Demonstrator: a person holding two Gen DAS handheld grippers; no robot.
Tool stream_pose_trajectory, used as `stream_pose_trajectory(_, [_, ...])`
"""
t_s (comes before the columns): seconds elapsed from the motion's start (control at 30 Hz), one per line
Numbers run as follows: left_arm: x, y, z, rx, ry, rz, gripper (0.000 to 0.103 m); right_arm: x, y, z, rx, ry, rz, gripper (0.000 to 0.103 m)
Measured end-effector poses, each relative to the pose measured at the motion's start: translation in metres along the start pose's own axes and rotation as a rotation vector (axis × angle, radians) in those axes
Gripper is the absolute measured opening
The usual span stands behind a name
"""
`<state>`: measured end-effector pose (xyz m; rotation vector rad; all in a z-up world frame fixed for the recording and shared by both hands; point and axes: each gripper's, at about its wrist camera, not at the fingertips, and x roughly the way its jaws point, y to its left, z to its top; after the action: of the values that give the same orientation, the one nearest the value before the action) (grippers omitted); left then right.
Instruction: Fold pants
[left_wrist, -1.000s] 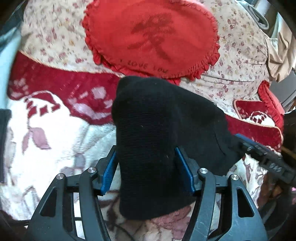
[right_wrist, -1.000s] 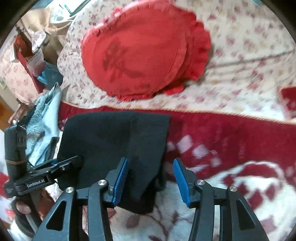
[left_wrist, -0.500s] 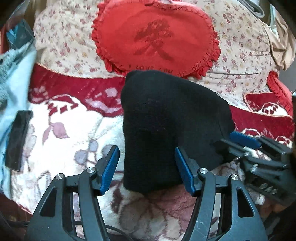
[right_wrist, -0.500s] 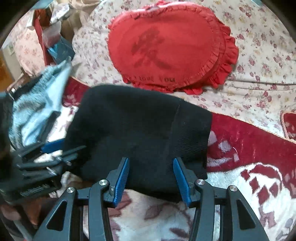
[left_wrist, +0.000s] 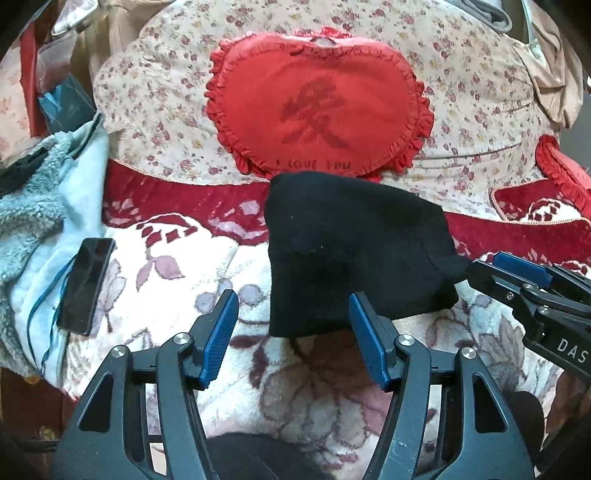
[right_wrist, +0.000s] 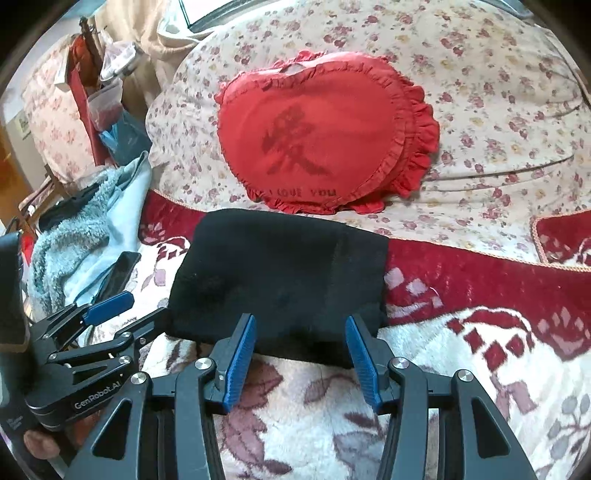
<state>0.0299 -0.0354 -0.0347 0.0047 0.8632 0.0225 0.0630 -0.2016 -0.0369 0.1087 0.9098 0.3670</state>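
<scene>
The black pants (left_wrist: 347, 251) lie folded into a compact rectangle on the floral blanket (left_wrist: 184, 288); they also show in the right wrist view (right_wrist: 280, 280). My left gripper (left_wrist: 291, 336) is open and empty, just short of the bundle's near edge. My right gripper (right_wrist: 299, 358) is open and empty, its fingertips at the bundle's near edge. The right gripper also shows at the right of the left wrist view (left_wrist: 524, 284). The left gripper shows at the left of the right wrist view (right_wrist: 107, 314).
A red heart-shaped pillow (left_wrist: 317, 107) rests on a floral cushion (left_wrist: 480, 92) behind the pants. A black phone (left_wrist: 86, 280) lies on a light blue fleece (left_wrist: 33, 221) at the left. A red cushion (left_wrist: 561, 173) sits at the right.
Both grippers have pulled back from the pants. The left one had the cloth between its fingers a second ago; the bundle now lies flat on the blanket ahead of both.
</scene>
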Motion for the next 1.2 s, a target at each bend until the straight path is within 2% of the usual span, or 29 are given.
stream_pose_trajectory(0.13, [-0.014, -0.002, -0.003, 0.01, -0.025, 0.031, 0.062, -0.007, 0.003, -0.002, -0.004, 0.003, -0.005, 0.049])
stream_pose_trajectory(0.3, [-0.024, 0.0, -0.006, 0.007, -0.043, 0.005, 0.062, -0.016, 0.01, -0.005, -0.013, -0.008, 0.012, 0.049])
stream_pose_trajectory(0.77, [-0.033, 0.005, -0.013, -0.007, -0.046, -0.009, 0.062, -0.022, 0.03, -0.005, -0.046, -0.012, 0.028, 0.049])
stream_pose_trajectory(1.2, [-0.032, 0.007, -0.014, -0.01, -0.034, -0.017, 0.062, -0.016, 0.032, -0.008, -0.051, 0.012, 0.027, 0.049])
